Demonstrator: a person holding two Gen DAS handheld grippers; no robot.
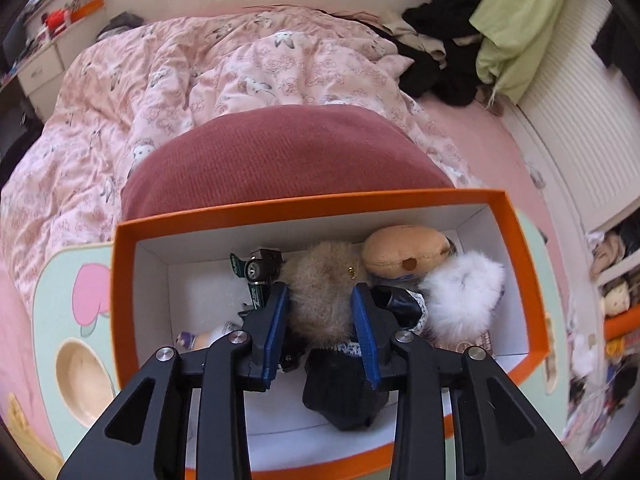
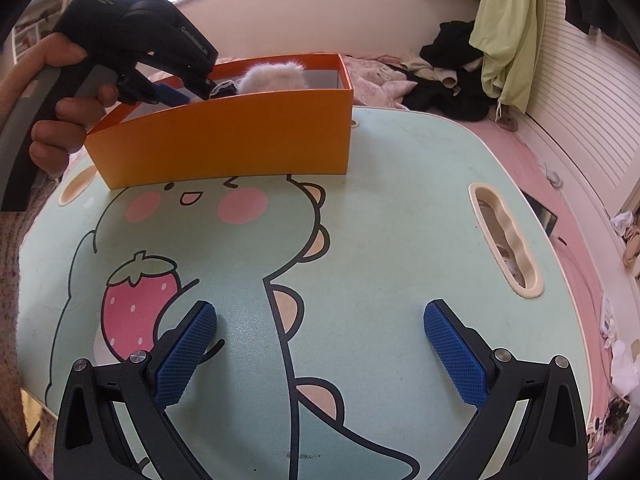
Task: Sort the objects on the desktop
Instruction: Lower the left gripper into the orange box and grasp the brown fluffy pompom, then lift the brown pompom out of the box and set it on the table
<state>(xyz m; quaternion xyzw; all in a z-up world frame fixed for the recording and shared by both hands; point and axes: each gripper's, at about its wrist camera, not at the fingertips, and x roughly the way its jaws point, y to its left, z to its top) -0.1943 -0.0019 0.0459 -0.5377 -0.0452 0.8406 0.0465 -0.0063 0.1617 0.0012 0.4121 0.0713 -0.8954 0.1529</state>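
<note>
An orange box [image 1: 316,205] with a white inside stands on the lap table [image 2: 380,220]. My left gripper [image 1: 322,300] reaches into it, shut on a tan furry plush toy [image 1: 320,280]. Also in the box lie a green toy car [image 1: 258,270], a beige plush [image 1: 404,250], a white fluffy toy [image 1: 464,294] and a black item [image 1: 344,388]. In the right wrist view the box [image 2: 224,140] stands at the table's far left, with the left gripper [image 2: 176,98] dipping into it. My right gripper [image 2: 320,336] is open and empty over the table's near part.
The mint-green table carries a cartoon dinosaur print and has a handle slot [image 2: 506,240] at the right. A dark red cushion [image 1: 280,156] and a pink quilt [image 1: 200,68] lie behind the box. Dark clothes [image 2: 452,76] are piled at the back right.
</note>
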